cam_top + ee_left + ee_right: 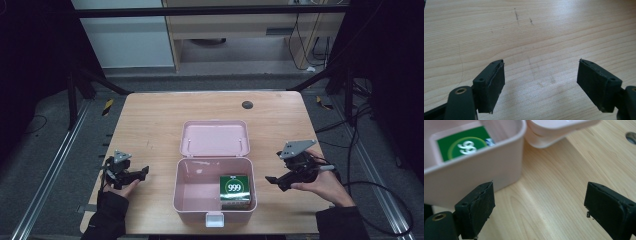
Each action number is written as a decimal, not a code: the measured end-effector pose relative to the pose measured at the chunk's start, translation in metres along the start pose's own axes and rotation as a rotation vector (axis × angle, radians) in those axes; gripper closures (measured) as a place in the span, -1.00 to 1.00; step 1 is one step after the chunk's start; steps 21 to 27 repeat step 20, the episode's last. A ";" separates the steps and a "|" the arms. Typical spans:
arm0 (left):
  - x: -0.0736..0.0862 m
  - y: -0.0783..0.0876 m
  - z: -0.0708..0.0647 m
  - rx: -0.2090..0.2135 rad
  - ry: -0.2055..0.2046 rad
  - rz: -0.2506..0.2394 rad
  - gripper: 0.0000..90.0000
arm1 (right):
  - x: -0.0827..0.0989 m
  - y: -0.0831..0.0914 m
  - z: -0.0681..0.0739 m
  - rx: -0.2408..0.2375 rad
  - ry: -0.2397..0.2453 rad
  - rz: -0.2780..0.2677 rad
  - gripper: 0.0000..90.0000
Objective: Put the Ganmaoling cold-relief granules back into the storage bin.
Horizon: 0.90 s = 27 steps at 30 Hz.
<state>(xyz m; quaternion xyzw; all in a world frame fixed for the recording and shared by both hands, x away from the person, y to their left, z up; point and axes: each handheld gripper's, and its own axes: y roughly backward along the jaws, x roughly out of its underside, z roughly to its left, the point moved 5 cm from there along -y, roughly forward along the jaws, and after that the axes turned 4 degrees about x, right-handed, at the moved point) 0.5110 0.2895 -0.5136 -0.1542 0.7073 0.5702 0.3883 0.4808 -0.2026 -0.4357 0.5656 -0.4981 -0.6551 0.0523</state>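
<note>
A: Box, pink, mid-table; lid flung back; green carton inside, right corner.
B: Tools?
A: Left tool and right tool: jaws apart, empty, flanking box.
B: Next, likely closing?
A: Probably. Lift lid by rim, swing evenly, steady the base.

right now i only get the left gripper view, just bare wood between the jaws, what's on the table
Observer: A pink box sits mid-table, its lid flipped open behind it.
Operator: anything in it
Observer: A green carton marked 999 lies in its right half.
Operator: where's the other hand-held gripper
Observer: The right hand-held gripper is just right of the box, jaws open with nothing between them.
</note>
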 end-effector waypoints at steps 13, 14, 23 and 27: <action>-0.001 0.000 0.000 0.003 -0.003 -0.005 -0.52 | 0.053 -0.022 -0.032 0.170 -0.255 -0.041 -0.83; -0.001 0.000 0.000 0.002 -0.004 -0.005 -0.52 | 0.053 -0.022 -0.032 0.170 -0.255 -0.041 -0.83; 0.000 -0.001 0.001 -0.009 -0.017 -0.003 -0.52 | 0.069 -0.028 -0.047 0.264 -0.373 -0.060 -0.87; 0.000 -0.001 0.001 -0.009 -0.017 -0.003 -0.52 | 0.069 -0.028 -0.047 0.264 -0.373 -0.060 -0.87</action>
